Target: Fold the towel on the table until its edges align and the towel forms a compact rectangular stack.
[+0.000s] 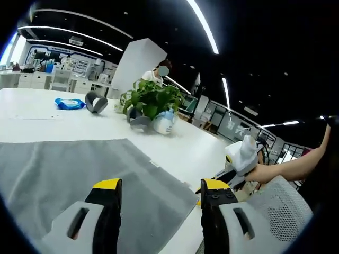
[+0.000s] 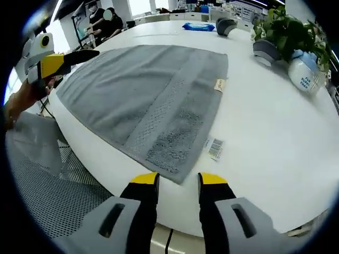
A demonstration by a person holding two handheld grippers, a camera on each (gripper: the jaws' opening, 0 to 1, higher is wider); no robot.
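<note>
white table [image 2: 275, 143] spread wide ahead of both grippers. grey towel [image 2: 148, 100] lying flat and unfolded on it, near corner just ahead of the right gripper [image 2: 177, 182], jaws parted with nothing between them. far left in the right gripper view, left gripper [image 2: 69, 59] at the towel's far edge, also parted and empty. past the towel, potted plant [image 1: 151, 100], white bottle [image 2: 306, 74], small white tags [image 2: 216, 148].

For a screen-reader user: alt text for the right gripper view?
A grey towel lies flat and unfolded on a white table, the open right gripper poised at its near corner. A potted plant stands beyond it.
</note>
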